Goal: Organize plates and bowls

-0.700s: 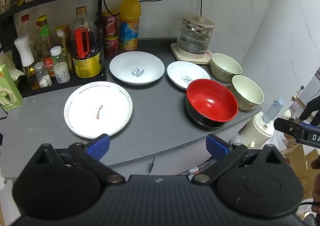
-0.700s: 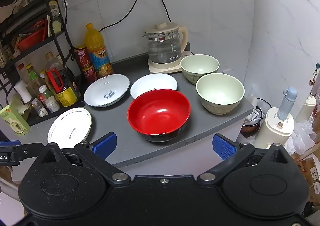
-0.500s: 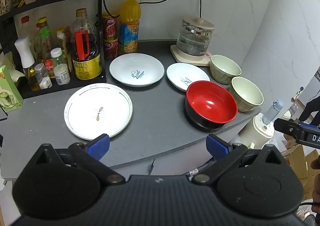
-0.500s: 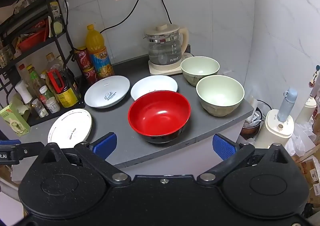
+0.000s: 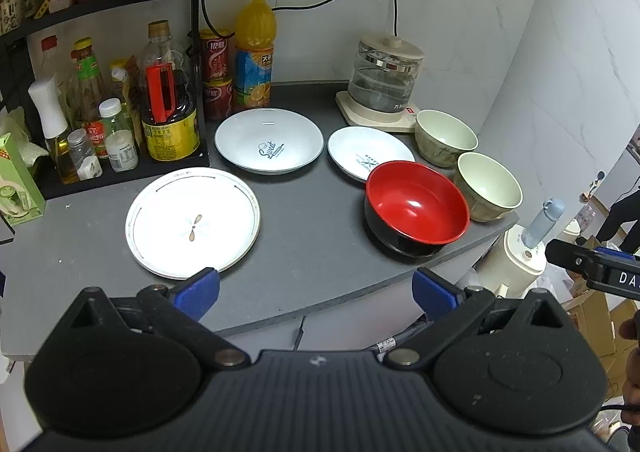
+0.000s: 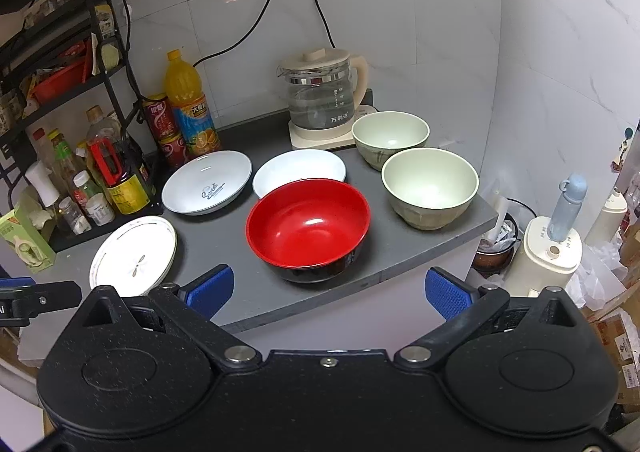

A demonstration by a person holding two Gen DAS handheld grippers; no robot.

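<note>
Both the left gripper (image 5: 316, 288) and right gripper (image 6: 328, 288) are hovering wide apart and empty before the grey counter (image 5: 312, 220), where three plates and three bowls, the red bowl (image 6: 308, 226) nearest, are sitting separately, nothing stacked yet.

Both wrist views have shifted slightly. In the left view the red bowl (image 5: 416, 208) and flat white plate (image 5: 193, 222) sit a little lower than 0.7 s ago. In the right view the red bowl (image 6: 308, 226) and near green bowl (image 6: 430, 188) likewise sit slightly lower.
</note>
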